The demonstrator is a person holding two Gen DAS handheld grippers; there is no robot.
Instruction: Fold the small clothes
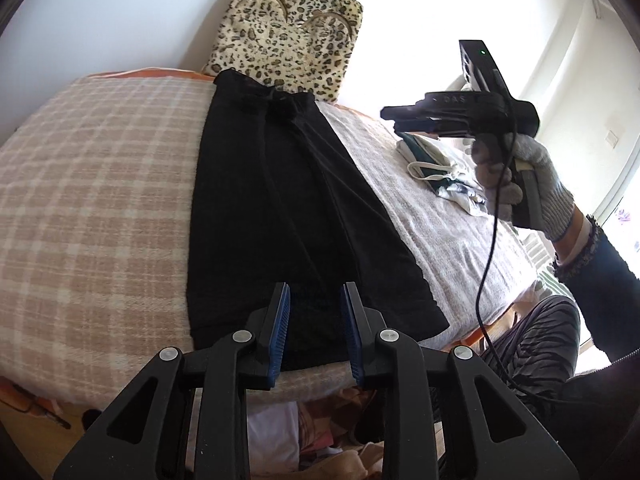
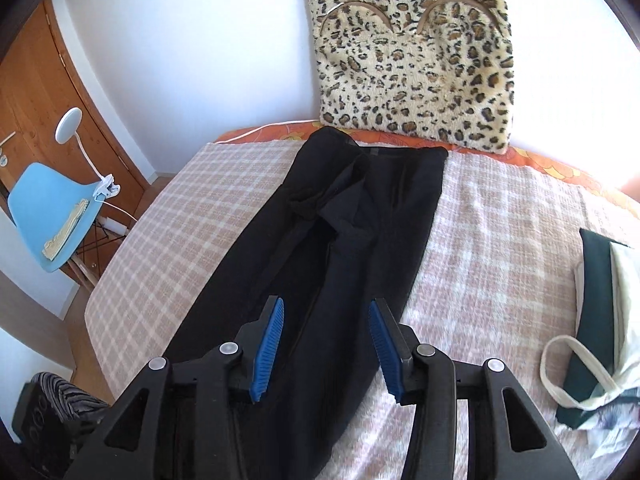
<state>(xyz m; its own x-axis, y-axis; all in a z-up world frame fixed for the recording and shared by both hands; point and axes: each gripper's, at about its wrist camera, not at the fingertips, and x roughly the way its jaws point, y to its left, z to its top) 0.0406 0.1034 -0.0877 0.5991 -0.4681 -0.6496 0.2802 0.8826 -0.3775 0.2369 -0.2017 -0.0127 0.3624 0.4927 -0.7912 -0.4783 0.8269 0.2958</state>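
One black garment (image 2: pixel 340 264), soft, limp, likely light, lying flat toward twelve o'clock; grasp hem corners; left gripper (image 1: pixel 315 334) and right gripper (image 2: pixel 326 350) part-open, empty.

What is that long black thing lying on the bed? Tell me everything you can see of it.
The black garment looks like soft, dark knit trousers or leggings, folded lengthwise into one long strip. It lies flat on the checked blanket, running from the near edge of the bed to the leopard-print cushion, where its waistband end is slightly bunched and wrinkled. Long creases run down it. Nothing grips it: both tools hover above it, jaws apart and empty.
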